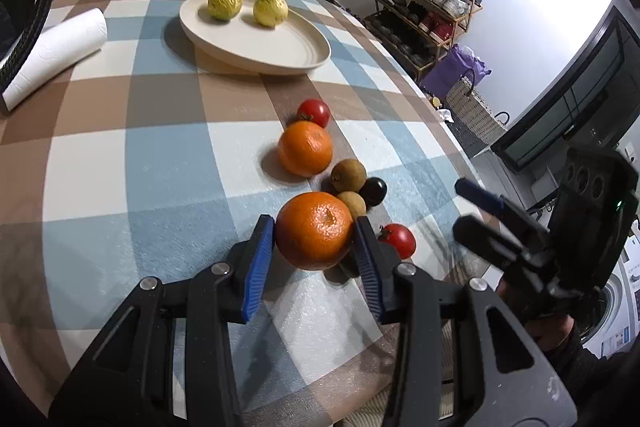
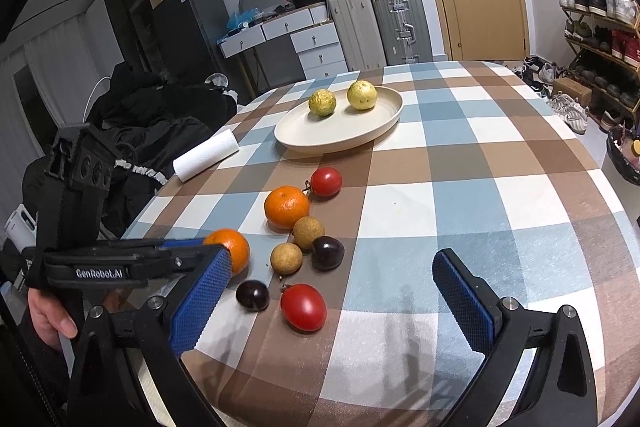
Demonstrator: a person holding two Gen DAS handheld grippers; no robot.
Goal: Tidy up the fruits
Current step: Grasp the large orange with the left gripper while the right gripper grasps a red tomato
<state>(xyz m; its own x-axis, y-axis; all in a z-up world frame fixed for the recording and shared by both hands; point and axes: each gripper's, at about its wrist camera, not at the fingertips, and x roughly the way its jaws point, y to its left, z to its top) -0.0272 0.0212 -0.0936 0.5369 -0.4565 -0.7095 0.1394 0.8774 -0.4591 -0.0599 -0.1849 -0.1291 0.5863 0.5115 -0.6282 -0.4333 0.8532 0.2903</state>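
My left gripper [image 1: 314,233] is shut on an orange [image 1: 314,235], seen also in the right wrist view [image 2: 232,247], low over the checked table. A second orange [image 1: 305,147], two red tomatoes [image 1: 314,112] [image 1: 399,239], two brown longans [image 1: 348,175] and a dark plum [image 1: 373,191] lie close by. A cream plate [image 1: 280,47] farther back holds two yellow-green fruits [image 1: 225,3]. My right gripper [image 2: 332,291] is open and empty over a tomato [image 2: 303,307] and a second plum [image 2: 252,295].
A paper towel roll [image 1: 52,57] lies at the table's left. The table edge [image 1: 452,131] drops off to the right, with a shoe rack [image 1: 428,11] and a woven basket [image 1: 472,115] beyond. Suitcases [image 2: 380,27] and drawers stand behind the table.
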